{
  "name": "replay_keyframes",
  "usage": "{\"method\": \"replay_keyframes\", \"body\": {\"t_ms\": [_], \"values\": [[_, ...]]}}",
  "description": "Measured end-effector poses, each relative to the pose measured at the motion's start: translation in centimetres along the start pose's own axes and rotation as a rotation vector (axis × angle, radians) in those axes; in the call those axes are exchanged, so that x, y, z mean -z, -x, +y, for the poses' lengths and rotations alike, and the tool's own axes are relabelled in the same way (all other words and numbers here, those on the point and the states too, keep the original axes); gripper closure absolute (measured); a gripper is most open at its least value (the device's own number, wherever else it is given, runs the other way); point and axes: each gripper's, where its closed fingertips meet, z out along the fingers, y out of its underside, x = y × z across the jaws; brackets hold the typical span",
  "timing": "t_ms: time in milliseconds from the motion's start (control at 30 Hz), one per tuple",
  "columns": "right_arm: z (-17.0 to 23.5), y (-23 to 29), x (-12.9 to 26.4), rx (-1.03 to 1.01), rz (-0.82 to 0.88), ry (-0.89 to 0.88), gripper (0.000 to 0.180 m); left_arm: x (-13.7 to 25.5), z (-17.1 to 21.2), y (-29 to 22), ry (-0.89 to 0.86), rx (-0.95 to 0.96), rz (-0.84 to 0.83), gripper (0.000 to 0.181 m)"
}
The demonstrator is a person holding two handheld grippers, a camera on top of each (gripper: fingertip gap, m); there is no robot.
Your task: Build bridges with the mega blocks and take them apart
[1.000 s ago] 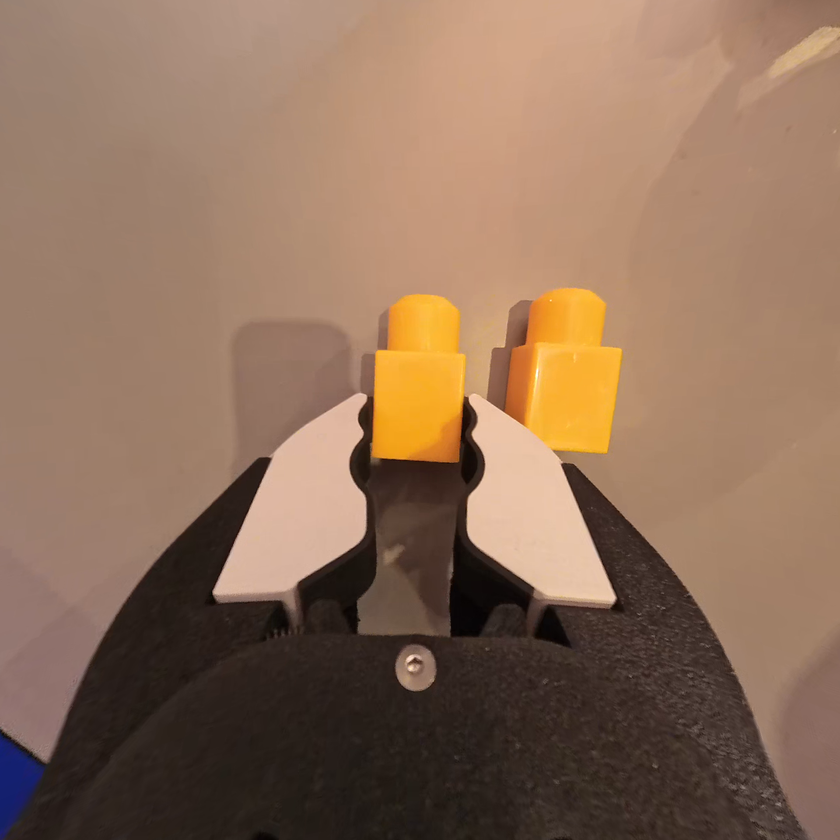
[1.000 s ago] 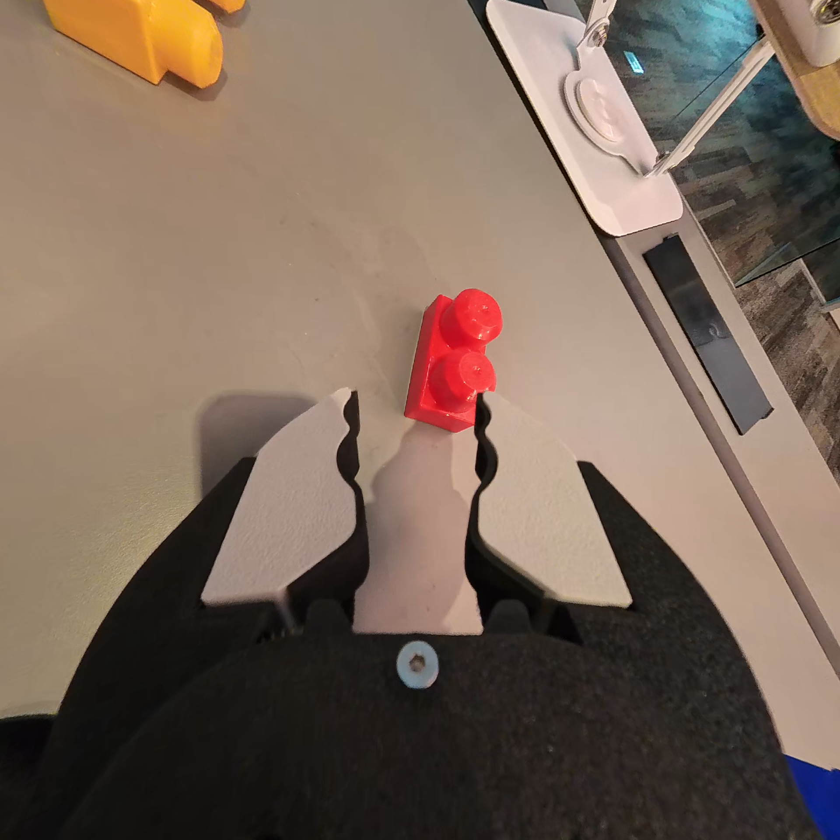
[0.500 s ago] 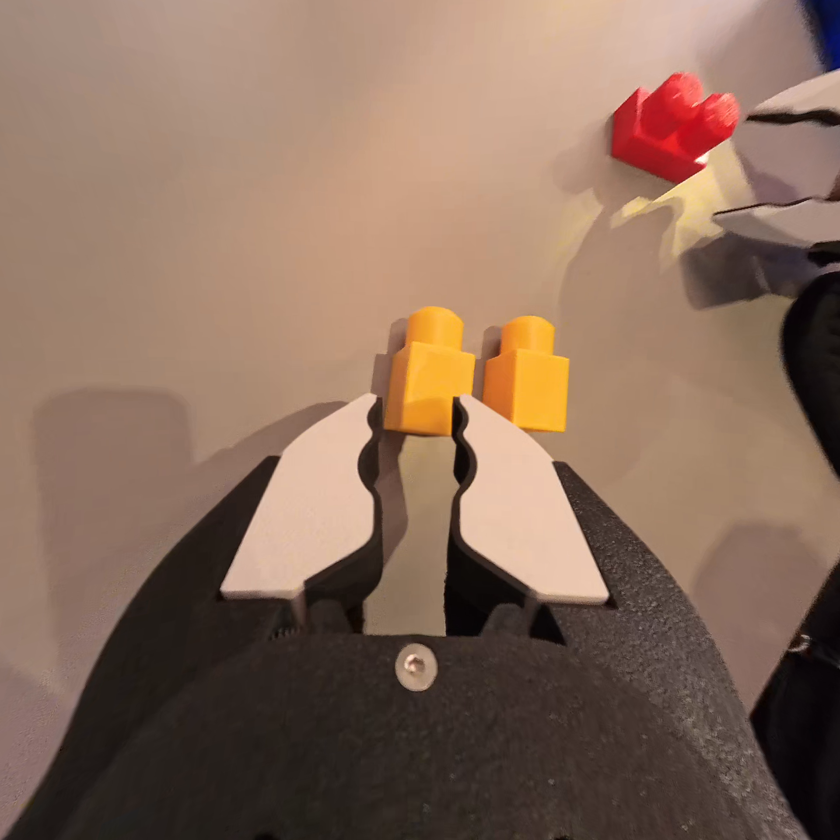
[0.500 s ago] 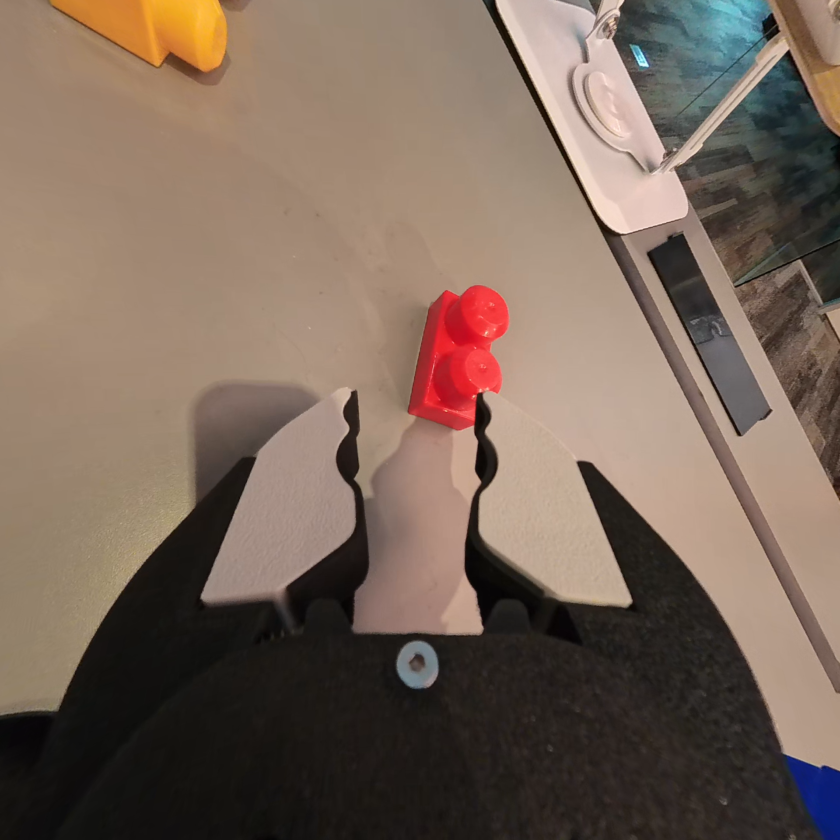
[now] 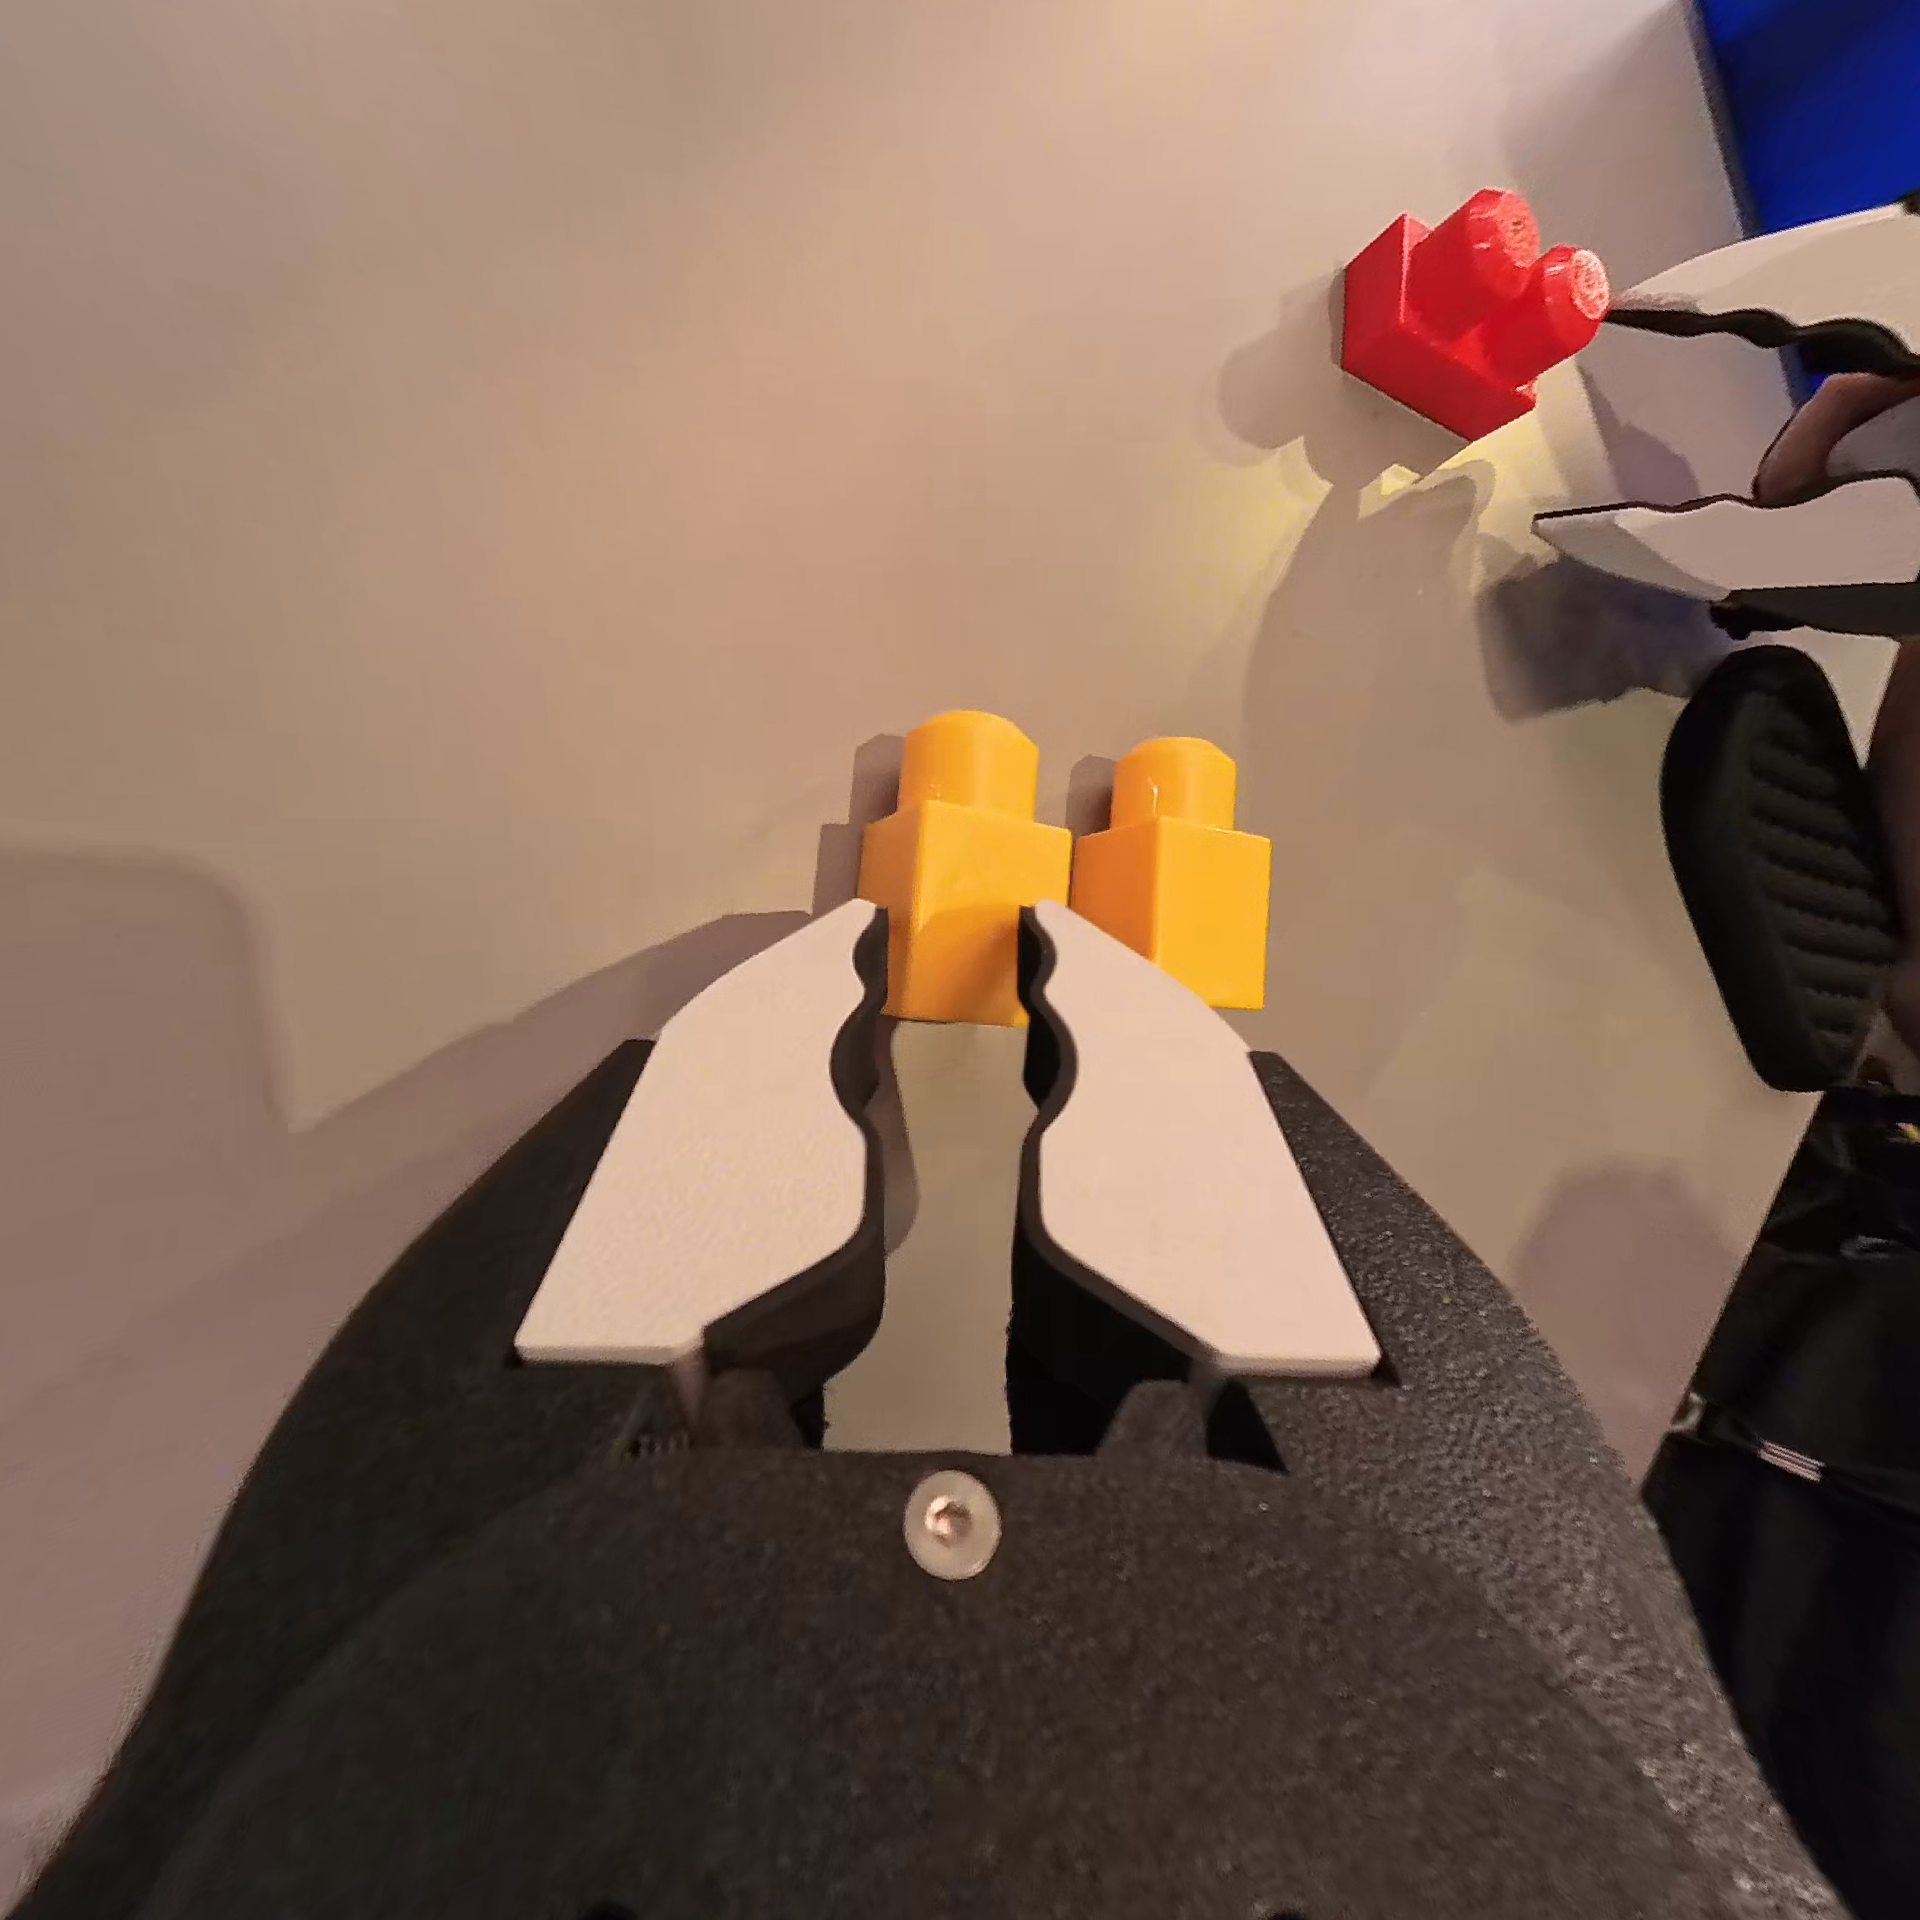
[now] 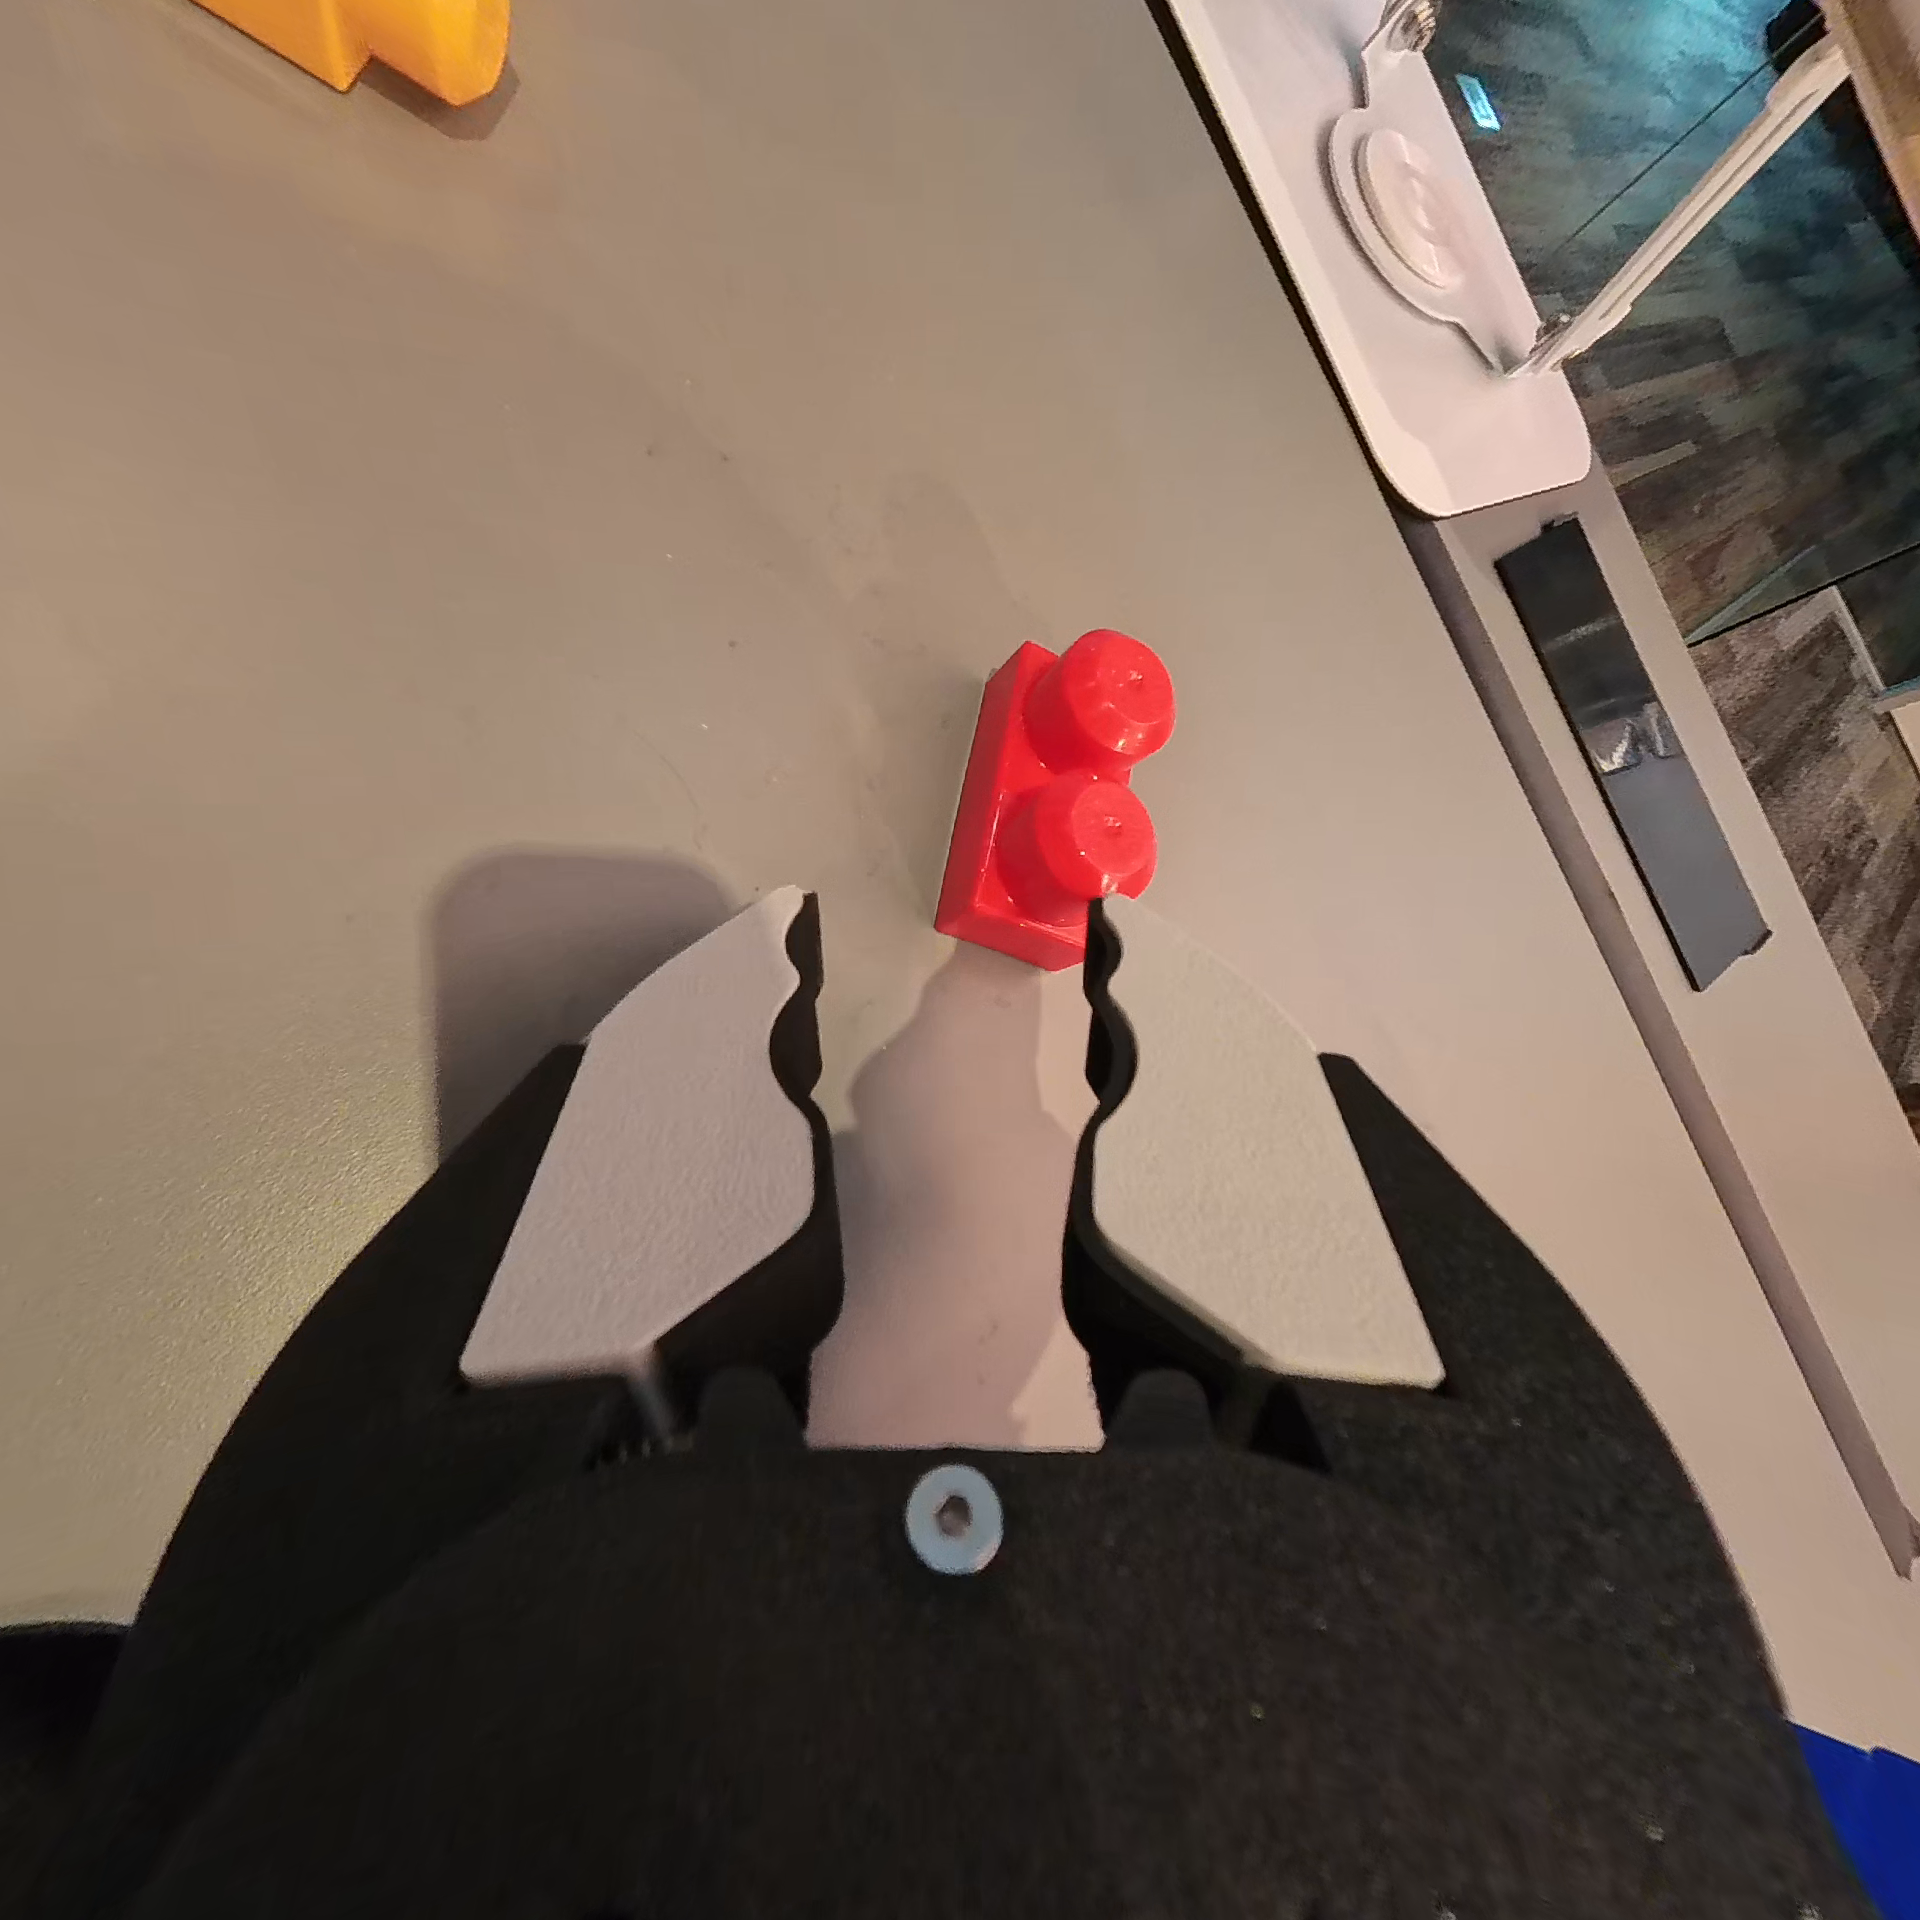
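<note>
Orange plastic fills the middle of the left wrist view: two single-stud orange blocks stand upright side by side on a grey table (image 5: 520,416), nearly touching. The left gripper (image 5: 954,920) has its jaws closed against the sides of the left orange block (image 5: 961,914), gripping its lower body; the right orange block (image 5: 1174,914) stands free just beside the right finger.

Further off, a flat red two-stud block (image 6: 1049,810) lies on the table, studs up. The right gripper (image 6: 951,914) hovers at its near end with jaws wide apart and holding nothing — one fingertip sits right by the nearer stud, the other well clear to the side. A white stand base (image 6: 1455,312) lies near the table's edge.

The step in hand looks like fetching the red piece as the bridge's span. To do it well, the right gripper should shift sideways so the block sits centred between the fingers, then close across its narrow width, low on the plate rather than on a stud — a stud grip may twist. The left gripper should hold its pillar steady, with the two pillars spaced to match the red studs' undersides.
</note>
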Motion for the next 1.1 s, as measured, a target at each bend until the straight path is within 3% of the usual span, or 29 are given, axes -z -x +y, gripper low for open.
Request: {"method": "replay_keyframes", "body": {"t_ms": [1100], "values": [[0.3,0.1,-0.2,0.009,0.005,0.021,0.132,-0.9,0.1,-1.8,-0.059,0.05,0.039,0.162]]}}
